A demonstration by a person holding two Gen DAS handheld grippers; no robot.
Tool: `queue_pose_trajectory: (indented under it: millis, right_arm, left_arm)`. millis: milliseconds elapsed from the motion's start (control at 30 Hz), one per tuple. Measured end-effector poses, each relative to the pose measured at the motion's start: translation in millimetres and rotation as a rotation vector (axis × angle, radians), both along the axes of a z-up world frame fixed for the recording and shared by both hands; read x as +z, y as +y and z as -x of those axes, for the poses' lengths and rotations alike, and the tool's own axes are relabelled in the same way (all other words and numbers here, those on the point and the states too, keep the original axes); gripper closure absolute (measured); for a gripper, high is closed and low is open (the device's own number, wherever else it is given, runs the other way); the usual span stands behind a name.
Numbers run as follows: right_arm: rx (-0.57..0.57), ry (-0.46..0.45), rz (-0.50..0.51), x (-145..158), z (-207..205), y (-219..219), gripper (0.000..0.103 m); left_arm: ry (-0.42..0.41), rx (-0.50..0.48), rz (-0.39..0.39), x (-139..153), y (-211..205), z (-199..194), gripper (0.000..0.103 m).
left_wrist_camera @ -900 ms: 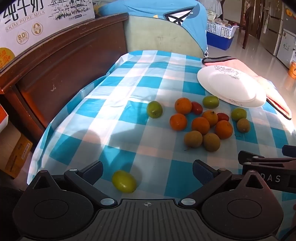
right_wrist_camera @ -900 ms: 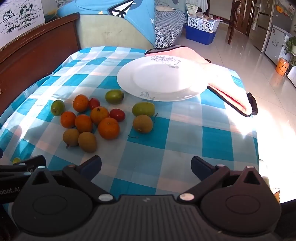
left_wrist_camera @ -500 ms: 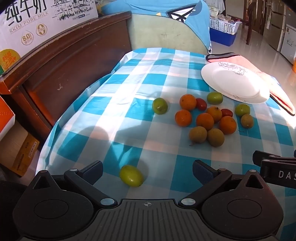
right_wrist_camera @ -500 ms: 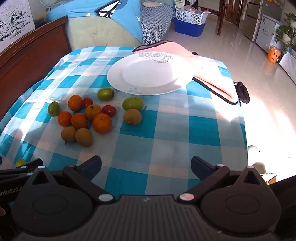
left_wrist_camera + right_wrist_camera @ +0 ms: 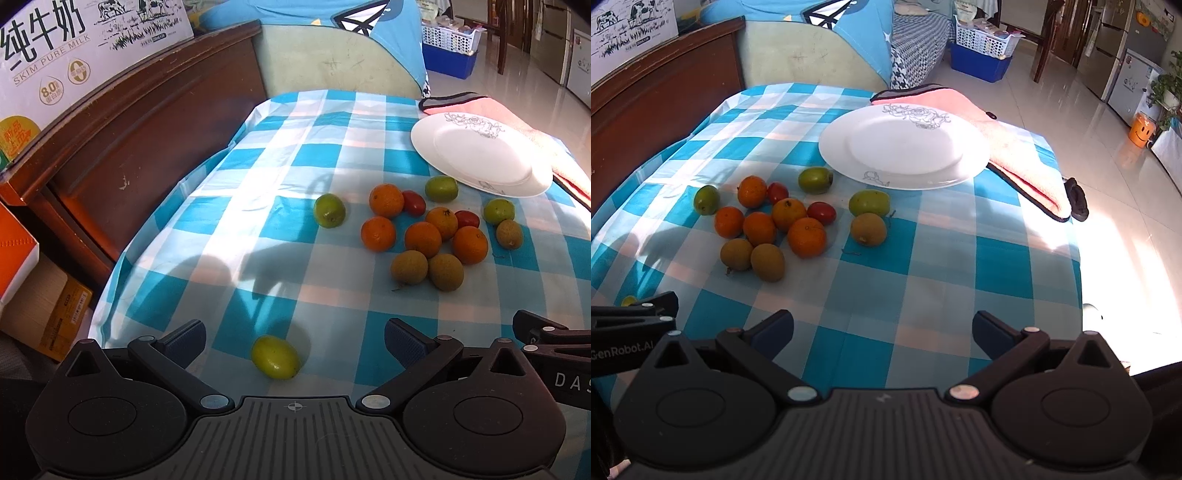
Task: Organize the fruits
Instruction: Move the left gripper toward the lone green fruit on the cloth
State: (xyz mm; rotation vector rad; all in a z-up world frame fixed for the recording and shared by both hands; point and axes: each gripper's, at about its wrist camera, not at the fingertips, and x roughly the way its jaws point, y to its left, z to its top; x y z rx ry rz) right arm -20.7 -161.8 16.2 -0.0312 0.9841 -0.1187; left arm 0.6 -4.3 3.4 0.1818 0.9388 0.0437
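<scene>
Covering table: blue-checked cloth (image 5: pixel 923 280); sunlit tiled floor (image 5: pixel 1108 206) right.

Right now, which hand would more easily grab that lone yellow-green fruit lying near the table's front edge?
Probably the left. The lone yellow-green oval fruit lies just ahead of the open left gripper, between its fingers' line. From the open right gripper, that fruit only peeks out at the far left edge, behind the other tool.
</scene>
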Motion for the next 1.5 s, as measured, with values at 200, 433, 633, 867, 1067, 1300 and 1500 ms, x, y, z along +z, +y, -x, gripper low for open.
queue_pose_trajectory:
  millis: [200, 433, 633, 867, 1067, 1300, 1500]
  right_arm:
    - [0.003, 0.012, -0.007, 0.4, -1.1, 3.2, 0.001]
    - [-0.001, 0.014, 0.007, 0.3, -0.4, 5.6, 0.001]
    - [0.002, 0.007, 0.022, 1.6, 0.8, 7.3, 0.001]
    - [0.005, 0.004, 0.024, 1.8, 0.8, 7.8, 0.001]
    - [0.007, 0.006, 0.028, 1.3, 0.9, 8.5, 0.001]
    - [0.008, 0.009, 0.029, 0.2, 0.6, 8.7, 0.001]
    - [0.010, 0.008, 0.031, -0.4, 0.6, 9.4, 0.001]
  left_arm:
    - [-0.006, 0.001, -0.009, 2.2, -0.3, 0.9, 0.000]
    - [-0.001, 0.006, -0.003, 0.9, 0.5, 0.7, 0.000]
    - [-0.003, 0.011, 0.000, 0.9, 1.0, 1.0, 0.000]
    - [-0.002, 0.010, -0.002, 0.8, 1.0, 1.2, 0.000]
    - [-0.002, 0.010, -0.006, 0.2, 1.8, 2.0, 0.000]
    - [-0.002, 0.011, -0.008, -0.1, 2.0, 1.8, 0.001]
    - [-0.003, 0.011, -0.007, -0.2, 2.8, 2.2, 0.001]
